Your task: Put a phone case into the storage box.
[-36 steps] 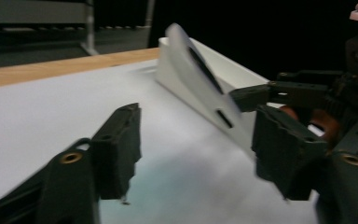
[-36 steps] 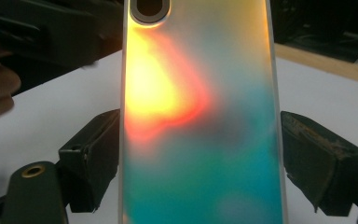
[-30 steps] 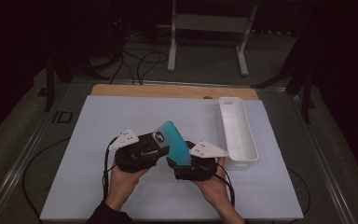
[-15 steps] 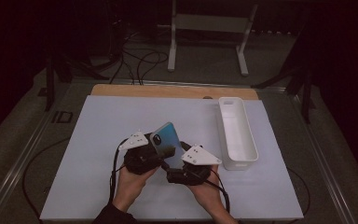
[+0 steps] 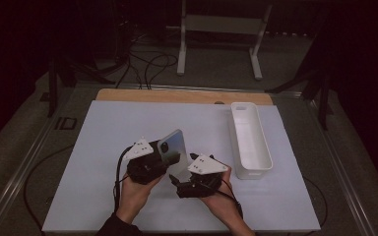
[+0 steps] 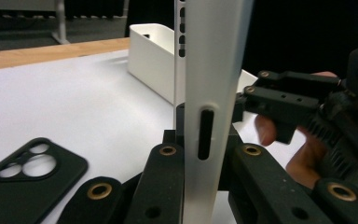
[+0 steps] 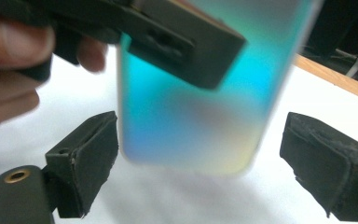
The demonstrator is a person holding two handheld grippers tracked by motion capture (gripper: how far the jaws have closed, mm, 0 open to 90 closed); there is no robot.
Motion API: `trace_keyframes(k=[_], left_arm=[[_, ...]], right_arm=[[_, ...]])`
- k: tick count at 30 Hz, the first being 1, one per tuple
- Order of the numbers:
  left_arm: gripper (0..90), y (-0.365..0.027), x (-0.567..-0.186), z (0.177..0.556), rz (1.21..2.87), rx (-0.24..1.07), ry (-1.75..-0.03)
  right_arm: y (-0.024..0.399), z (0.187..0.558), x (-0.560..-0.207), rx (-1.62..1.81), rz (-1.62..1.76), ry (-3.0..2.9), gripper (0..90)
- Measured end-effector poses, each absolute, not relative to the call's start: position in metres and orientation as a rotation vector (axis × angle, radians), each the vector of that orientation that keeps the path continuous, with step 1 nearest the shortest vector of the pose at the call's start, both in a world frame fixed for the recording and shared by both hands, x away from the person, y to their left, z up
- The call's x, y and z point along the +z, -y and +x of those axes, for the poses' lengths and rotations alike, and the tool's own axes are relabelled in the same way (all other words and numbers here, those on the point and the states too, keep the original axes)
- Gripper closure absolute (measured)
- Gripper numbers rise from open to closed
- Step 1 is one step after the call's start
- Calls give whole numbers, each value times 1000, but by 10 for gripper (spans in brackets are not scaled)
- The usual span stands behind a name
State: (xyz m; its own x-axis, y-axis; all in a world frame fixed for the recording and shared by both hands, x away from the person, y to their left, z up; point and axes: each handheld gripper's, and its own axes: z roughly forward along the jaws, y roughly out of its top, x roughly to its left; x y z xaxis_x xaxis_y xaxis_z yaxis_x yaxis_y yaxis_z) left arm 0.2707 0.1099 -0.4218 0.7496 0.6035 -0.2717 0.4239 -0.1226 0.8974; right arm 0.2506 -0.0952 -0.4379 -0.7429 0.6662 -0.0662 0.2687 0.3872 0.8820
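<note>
Phone point(image 7: 196, 116) lower edge blurred

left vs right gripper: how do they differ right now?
The left gripper is shut on the phone, clamping its flat faces; the right gripper stands open, its pads clear of the phone's edges. The left gripper holds the phone up off the white mat; the right gripper carries nothing. Both are black two-jaw tools, hand-held close together.
</note>
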Motion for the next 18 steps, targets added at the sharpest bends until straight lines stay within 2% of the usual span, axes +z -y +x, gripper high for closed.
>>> trace_keyframes(k=[9, 18], left_arm=[[861, -116, -432, 271, 1764, 205, -837], [861, -113, -436, 268, 1776, 222, -832]], right_arm=[[111, 255, -424, 1371, 835, -2211, 105], [102, 259, -403, 1427, 819, -2187, 105]])
